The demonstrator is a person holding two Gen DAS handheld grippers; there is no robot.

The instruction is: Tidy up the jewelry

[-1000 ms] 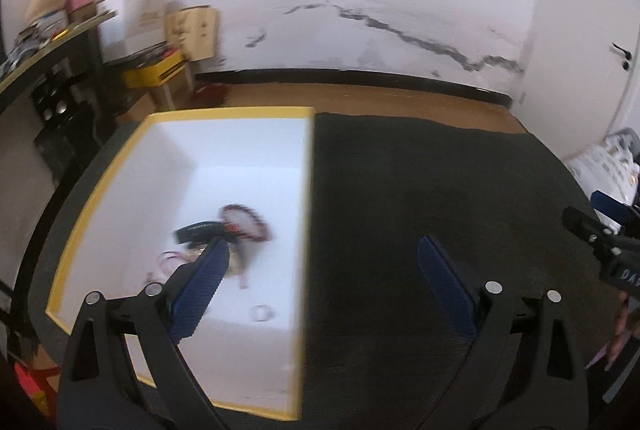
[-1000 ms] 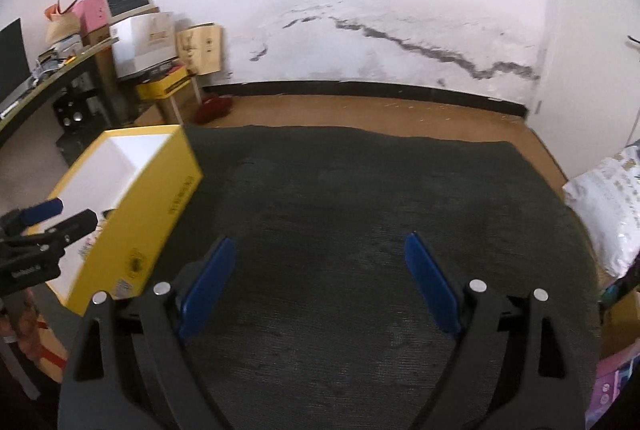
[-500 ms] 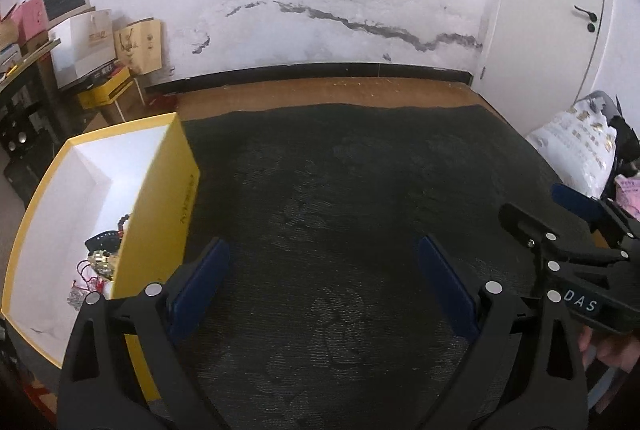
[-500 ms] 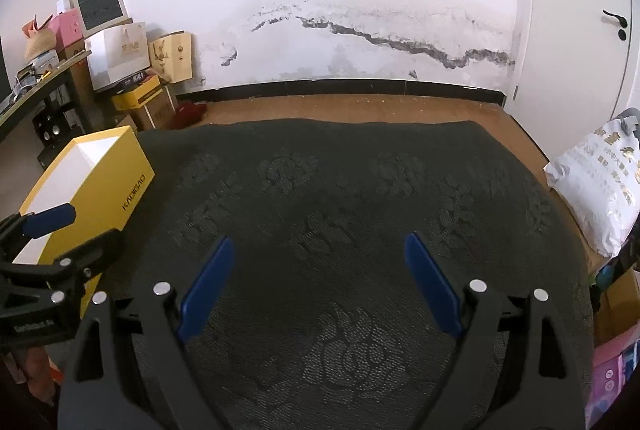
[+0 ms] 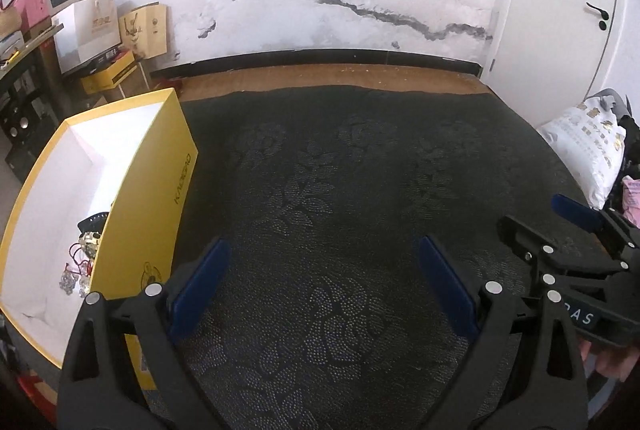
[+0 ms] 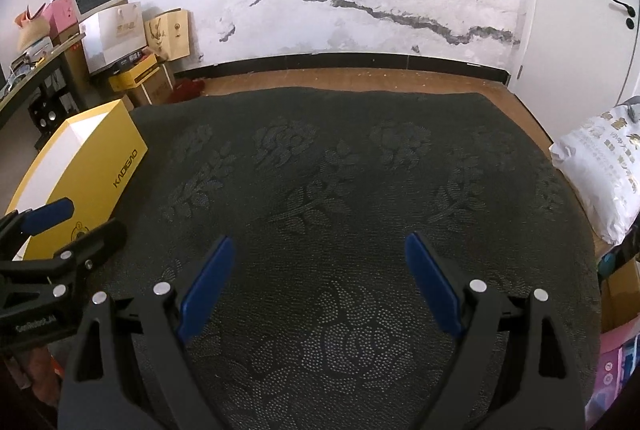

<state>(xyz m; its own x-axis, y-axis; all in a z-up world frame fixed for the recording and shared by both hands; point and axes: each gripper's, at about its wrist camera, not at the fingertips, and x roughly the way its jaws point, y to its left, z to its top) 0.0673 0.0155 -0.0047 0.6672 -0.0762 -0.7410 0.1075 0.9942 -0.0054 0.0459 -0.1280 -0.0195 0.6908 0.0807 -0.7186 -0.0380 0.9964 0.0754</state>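
A yellow box [image 5: 152,190] with a white inside stands at the left of the dark patterned cloth [image 5: 340,190]; it also shows in the right wrist view [image 6: 92,166]. Several pieces of jewelry [image 5: 82,254] lie on its floor, among them a dark band and red cord, partly hidden by the box wall. My left gripper [image 5: 324,270] is open and empty above the cloth, to the right of the box. My right gripper [image 6: 320,266] is open and empty over the middle of the cloth. Each gripper shows at the edge of the other's view.
A white printed bag [image 6: 600,166] lies off the cloth's right edge. Boxes and paper bags [image 5: 104,30] are stacked by the far left wall beside a dark shelf [image 6: 36,86]. A white door [image 5: 568,2] stands at the right. Wooden floor borders the cloth at the back.
My left gripper has pulled back out of the yellow box and swung right over the cloth. My right gripper has risen and backed off a little. Both stay open.
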